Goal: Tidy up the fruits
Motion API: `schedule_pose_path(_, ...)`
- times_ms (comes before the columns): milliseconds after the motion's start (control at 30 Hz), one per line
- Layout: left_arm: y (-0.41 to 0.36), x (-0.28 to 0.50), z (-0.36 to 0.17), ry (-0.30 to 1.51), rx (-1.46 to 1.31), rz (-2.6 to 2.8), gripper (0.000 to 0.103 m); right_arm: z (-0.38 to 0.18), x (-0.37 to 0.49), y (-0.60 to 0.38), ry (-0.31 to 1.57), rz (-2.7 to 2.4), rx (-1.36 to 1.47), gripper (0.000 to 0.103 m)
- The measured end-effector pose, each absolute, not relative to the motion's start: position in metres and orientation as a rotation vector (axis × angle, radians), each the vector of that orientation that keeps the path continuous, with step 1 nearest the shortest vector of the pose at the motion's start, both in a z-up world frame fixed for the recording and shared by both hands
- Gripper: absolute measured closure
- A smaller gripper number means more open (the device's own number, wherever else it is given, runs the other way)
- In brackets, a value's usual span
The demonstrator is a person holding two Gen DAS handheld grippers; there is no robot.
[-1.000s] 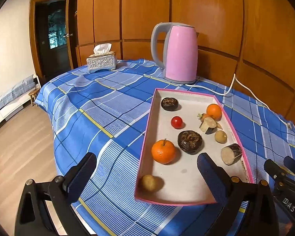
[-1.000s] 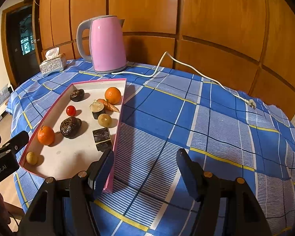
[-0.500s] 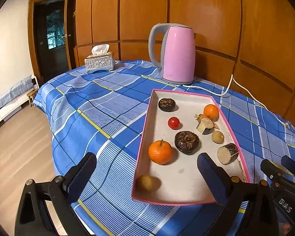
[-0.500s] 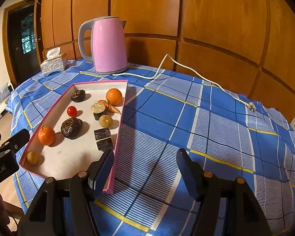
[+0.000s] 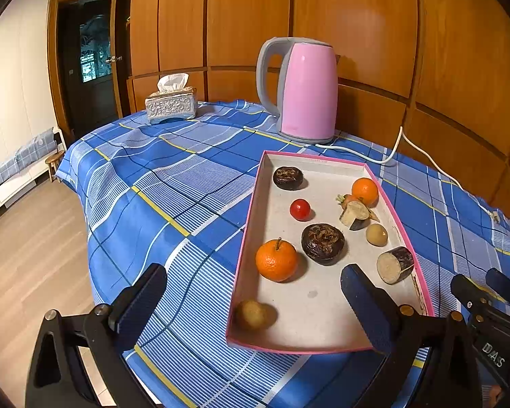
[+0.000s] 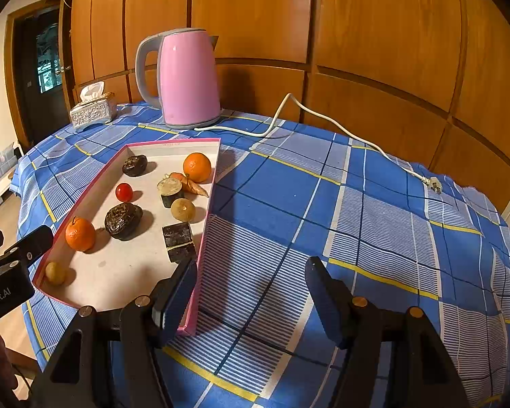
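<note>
Pink-rimmed tray [image 5: 251, 210] = landmark for everything below.

Left wrist view: left gripper [image 5: 253, 301] hangs over tray's near-left corner, tongs wide apart, nothing between them. All produce lies inside tray: small tan fruit [image 5: 251, 313] at near-left corner, stemmed orange [image 5: 276, 261] just beyond it by left wall, big dark wrinkled fruit [image 5: 322, 243] mid-tray, red tomato [image 5: 300, 209] further back, second dark fruit [image 5: 287, 178] at far-left end, second orange [image 5: 364, 191] at far-right, cut root chunk [image 5: 354, 213] touching a carrot bit beside it, pale round fruit [image 5: 376, 234] by right wall, cut cylinder piece [image 5: 395, 265] near right wall. Pink kettle [image 5: 306, 91] and tissue box [image 5: 170, 104] stand beyond tray's far end, on the cloth.

Right wrist view: right gripper [image 6: 250, 301] low over cloth just off tray's near-right corner, tongs apart, empty; its left pad sits at the tray wall, contact unclear. Dark cube pieces [image 6: 178, 243] lie just inside that wall.

Judgement: scene fits either a spread not sorted or a finished lay-out; can't settle which. If any piece is picked: come down vertical, centre round fruit btwn pads (they'll roll), keep pads off the thin tray wall so tray doesn't slide on cloth, squeeze soft items lightly.
</note>
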State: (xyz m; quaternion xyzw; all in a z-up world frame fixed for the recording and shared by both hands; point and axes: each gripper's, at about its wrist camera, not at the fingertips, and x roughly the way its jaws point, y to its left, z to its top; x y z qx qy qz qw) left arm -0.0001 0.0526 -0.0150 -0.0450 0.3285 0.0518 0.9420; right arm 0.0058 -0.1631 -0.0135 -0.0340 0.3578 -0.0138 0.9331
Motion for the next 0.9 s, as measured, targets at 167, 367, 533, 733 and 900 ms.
schedule_pose_path(167,0.0525,-0.0002,-0.0155,0.67,-0.095,0.107,0.0,-0.0136,0.0052,-0.1623,0.729,-0.027,-0.074,0.036)
schedule_pose_path(367,0.0524,-0.0002,-0.016,0.673,-0.097,0.106,0.0,-0.0134,0.0049,-0.161,0.725,-0.026,-0.08,0.036)
schedule_pose_path(533,0.0528,-0.0002,-0.0163,0.675,-0.099,0.106,0.0,-0.0133,0.0048,-0.1608,0.725,-0.026,-0.081,0.036)
schedule_pose_path(733,0.0515,-0.0004,-0.0165,0.676,-0.089,0.099,0.0,-0.0132,0.0049,-0.1605,0.724,-0.025,-0.083,0.036)
schedule_pose_path(900,0.052,-0.0016,-0.0162,0.666,-0.098,0.092,0.0,-0.0128,0.0046,-0.1597,0.721,-0.021,-0.088,0.036)
